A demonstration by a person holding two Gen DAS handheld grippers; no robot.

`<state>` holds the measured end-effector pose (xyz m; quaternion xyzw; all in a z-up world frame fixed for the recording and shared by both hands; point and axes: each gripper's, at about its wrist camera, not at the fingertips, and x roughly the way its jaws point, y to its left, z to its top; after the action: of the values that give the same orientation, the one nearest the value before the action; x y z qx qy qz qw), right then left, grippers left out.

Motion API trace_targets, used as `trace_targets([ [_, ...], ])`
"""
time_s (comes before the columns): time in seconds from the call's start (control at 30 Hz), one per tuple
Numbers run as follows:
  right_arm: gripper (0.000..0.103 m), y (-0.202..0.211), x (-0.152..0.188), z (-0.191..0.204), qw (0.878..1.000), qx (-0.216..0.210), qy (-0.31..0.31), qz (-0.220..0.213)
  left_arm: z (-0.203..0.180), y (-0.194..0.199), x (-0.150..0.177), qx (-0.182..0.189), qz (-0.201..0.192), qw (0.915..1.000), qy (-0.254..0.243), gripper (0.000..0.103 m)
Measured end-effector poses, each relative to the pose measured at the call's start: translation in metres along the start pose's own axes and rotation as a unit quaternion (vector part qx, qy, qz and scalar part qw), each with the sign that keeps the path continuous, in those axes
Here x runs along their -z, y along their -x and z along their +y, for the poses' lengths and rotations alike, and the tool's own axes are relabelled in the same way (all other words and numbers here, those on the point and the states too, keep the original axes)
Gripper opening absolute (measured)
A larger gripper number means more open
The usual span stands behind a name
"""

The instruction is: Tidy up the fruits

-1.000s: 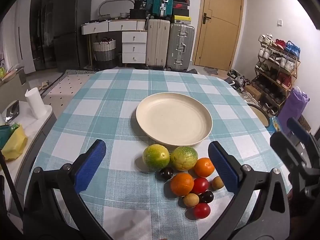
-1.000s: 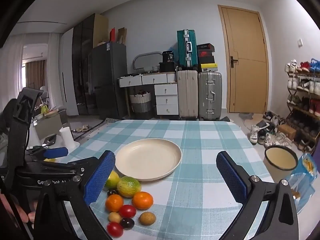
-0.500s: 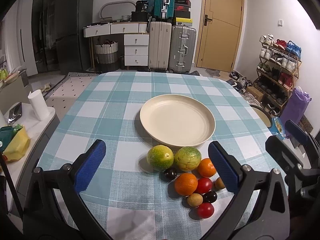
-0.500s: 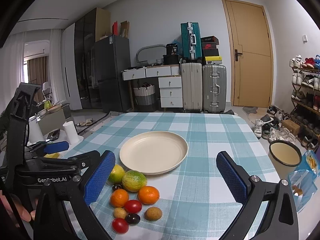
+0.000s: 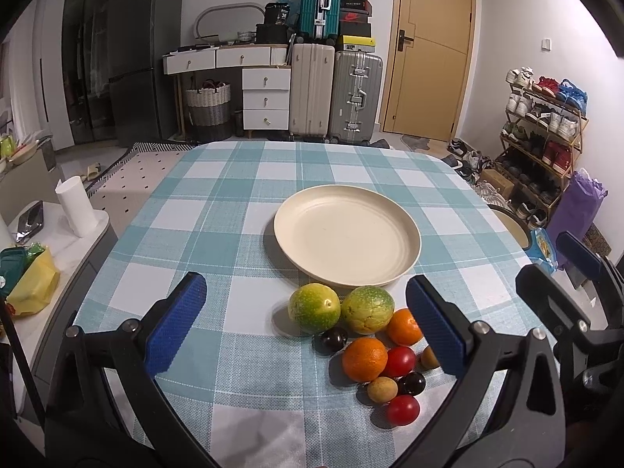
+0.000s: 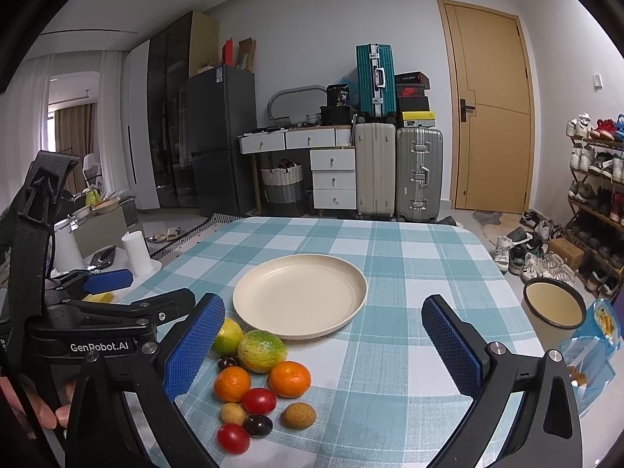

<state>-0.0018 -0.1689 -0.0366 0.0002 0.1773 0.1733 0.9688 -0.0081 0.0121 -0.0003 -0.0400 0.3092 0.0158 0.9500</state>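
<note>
A cream plate [image 5: 347,238] [image 6: 300,296] lies bare in the middle of the checked table. Just in front of it sits a cluster of fruit: two green-yellow citrus [image 5: 314,307] [image 5: 367,309] [image 6: 261,351], two oranges [image 5: 364,358] [image 5: 405,327] [image 6: 290,378] [image 6: 232,384], red tomatoes [image 5: 403,409] [image 6: 233,437], dark plums [image 5: 334,339] and small brown fruits [image 6: 298,415]. My left gripper [image 5: 308,327] hovers open over the fruit, holding nothing. My right gripper [image 6: 323,343] is open too, to the right of the pile, its left pad [image 6: 195,345] covering part of one green citrus.
The table's right edge drops to a round bin [image 6: 553,306] and a snack bag [image 6: 592,347]. A side counter with a paper roll [image 5: 76,206] and a yellow bag [image 5: 31,279] stands on the left. Suitcases, drawers and a shoe rack line the far wall.
Both grippers have drawn back and risen slightly, so the plate and fruit sit a little lower and further off in both views. Both stay open; no fruit has moved.
</note>
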Motion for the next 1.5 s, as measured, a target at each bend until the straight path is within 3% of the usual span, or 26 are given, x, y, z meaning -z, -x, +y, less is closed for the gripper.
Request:
trace_targets([
  [0.9, 0.103, -0.009, 0.005, 0.004, 1.0, 0.005, 0.01, 0.013, 0.012, -0.023, 0.009, 0.006, 0.021, 0.9997, 0.013, 0.102],
  [1.2, 0.103, -0.017, 0.006, 0.007, 1.0, 0.005, 0.013, 0.019, 0.024, -0.041, 0.01, 0.022, 0.041, 0.9986, 0.023, 0.102],
  [1.5, 0.103, -0.036, 0.009, 0.001, 0.999, 0.002, 0.003, 0.04, 0.044, -0.077, 0.015, 0.066, 0.083, 0.9928, 0.054, 0.1],
])
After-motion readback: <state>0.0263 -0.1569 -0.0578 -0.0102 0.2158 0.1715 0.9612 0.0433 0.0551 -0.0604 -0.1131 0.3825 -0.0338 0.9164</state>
